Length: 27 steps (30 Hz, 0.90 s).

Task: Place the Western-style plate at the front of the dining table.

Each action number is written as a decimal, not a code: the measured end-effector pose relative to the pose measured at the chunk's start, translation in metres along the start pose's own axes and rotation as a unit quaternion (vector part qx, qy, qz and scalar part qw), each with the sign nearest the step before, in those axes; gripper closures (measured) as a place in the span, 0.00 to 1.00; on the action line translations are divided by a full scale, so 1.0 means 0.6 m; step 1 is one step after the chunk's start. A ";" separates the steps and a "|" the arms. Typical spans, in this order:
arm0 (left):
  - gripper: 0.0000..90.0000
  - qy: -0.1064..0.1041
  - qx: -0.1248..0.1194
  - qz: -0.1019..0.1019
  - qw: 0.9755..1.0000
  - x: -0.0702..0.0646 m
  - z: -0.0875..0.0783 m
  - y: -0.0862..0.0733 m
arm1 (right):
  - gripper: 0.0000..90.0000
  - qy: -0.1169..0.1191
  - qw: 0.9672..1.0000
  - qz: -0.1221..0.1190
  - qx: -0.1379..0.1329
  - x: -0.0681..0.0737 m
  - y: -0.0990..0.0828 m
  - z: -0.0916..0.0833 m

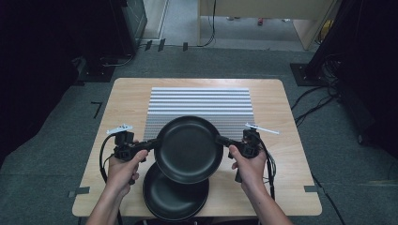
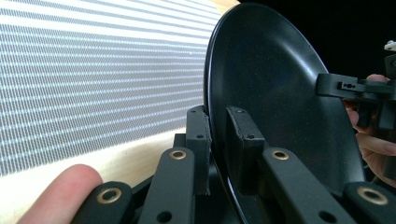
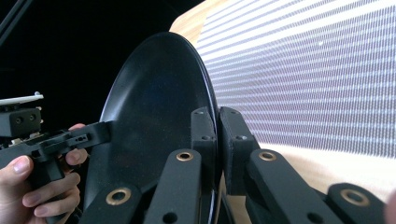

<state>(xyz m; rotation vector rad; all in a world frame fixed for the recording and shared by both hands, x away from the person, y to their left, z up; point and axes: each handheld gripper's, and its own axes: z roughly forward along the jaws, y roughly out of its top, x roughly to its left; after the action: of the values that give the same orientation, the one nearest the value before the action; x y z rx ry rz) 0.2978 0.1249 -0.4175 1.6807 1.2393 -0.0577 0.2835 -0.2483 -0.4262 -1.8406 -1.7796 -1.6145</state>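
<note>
Holding a black plate (image 1: 188, 149) level above the near half of the wooden table (image 1: 126, 96), one gripper at each side of its rim.

Looked matte black, round and shallow, with a raised rim and faint speckling; hung over a stack of like black plates (image 1: 174, 198) at the near edge, partly hiding them, in front of a striped mat (image 1: 199, 101). Left gripper (image 2: 218, 140) closed down to the rim's thickness, pads on both faces; right gripper (image 3: 218, 135) clamped likewise on the opposite rim. Stack's count impossible to tell; its near edge cut off by the frame.
</note>
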 end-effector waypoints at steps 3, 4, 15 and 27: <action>0.90 -0.001 -0.001 -0.003 1.000 0.005 0.013 0.018 | 0.95 -0.004 1.000 -0.004 -0.002 -0.003 0.022 0.006; 0.90 -0.001 -0.001 -0.003 1.000 0.005 0.013 0.018 | 0.95 -0.004 1.000 -0.004 -0.002 -0.003 0.022 0.006; 0.91 0.004 0.004 -0.010 1.000 0.020 0.062 0.080 | 0.95 -0.005 1.000 0.005 -0.008 -0.032 0.078 0.030; 0.92 0.018 0.025 -0.045 0.999 0.058 0.128 0.127 | 0.95 -0.018 1.000 0.024 -0.007 -0.076 0.125 0.074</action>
<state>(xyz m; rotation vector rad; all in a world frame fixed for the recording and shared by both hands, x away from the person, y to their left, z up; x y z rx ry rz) 0.4075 0.0959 -0.4233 1.6750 1.3496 -0.1156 0.3788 -0.2702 -0.4361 -1.9144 -1.7293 -1.5923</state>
